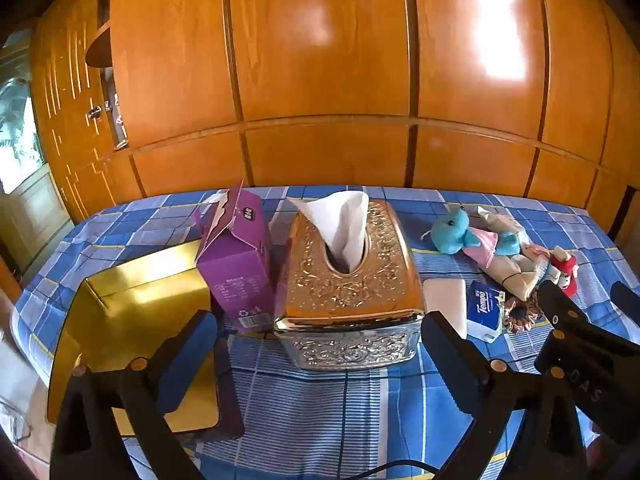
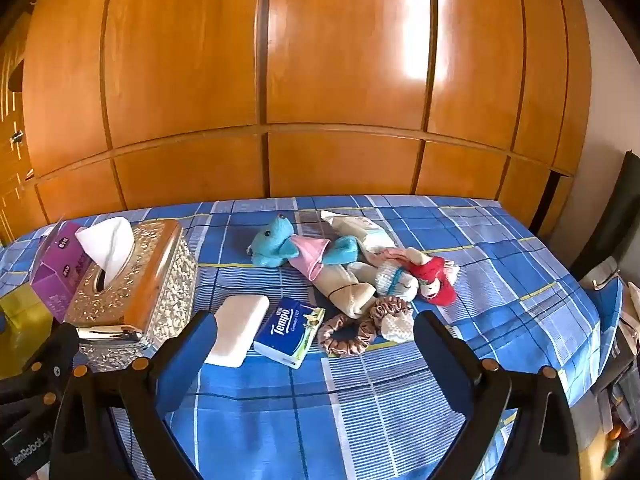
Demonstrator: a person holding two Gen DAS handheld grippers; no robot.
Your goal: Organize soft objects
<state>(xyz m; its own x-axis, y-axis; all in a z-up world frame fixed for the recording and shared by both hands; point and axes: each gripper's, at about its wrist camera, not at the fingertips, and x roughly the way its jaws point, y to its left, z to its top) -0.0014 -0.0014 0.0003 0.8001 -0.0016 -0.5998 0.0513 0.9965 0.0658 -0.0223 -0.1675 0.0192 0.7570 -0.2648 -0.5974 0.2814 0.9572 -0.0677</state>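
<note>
Blue plaid bedsheet [image 2: 400, 380] before orange wood-panelled wardrobe [image 2: 344, 80], left gripper [image 1: 320, 344] spread wide, empty, embossed tissue box [image 1: 348, 280] just beyond fingers, right gripper [image 2: 316, 344] likewise wide, empty, Tempo tissue pack [image 2: 289, 330], scrunchie [image 2: 352, 330], blue plush toy [image 2: 280, 248] beyond fingertips.

A: The tissue box [image 1: 352, 276] looks like embossed metal, glossy, its relief rough with scrollwork. Soft white paper [image 1: 340, 220] sticks out of the slot.

B: And the purple carton [image 1: 240, 264]?

A: Matt cardboard. The gold box [image 1: 132, 308] beside it has a smooth, mirror-like sheen.

B: The bedcover [image 2: 440, 380]?

A: Woven checked cloth, matt. The blue toy [image 2: 272, 248] is fuzzy plush, the scrunchie [image 2: 352, 330] a satiny gathered fabric, the Tempo pack [image 2: 288, 330] slick plastic wrap.

B: Behind?

A: Varnished wood panels [image 2: 340, 60], glossy enough to reflect light.
</note>
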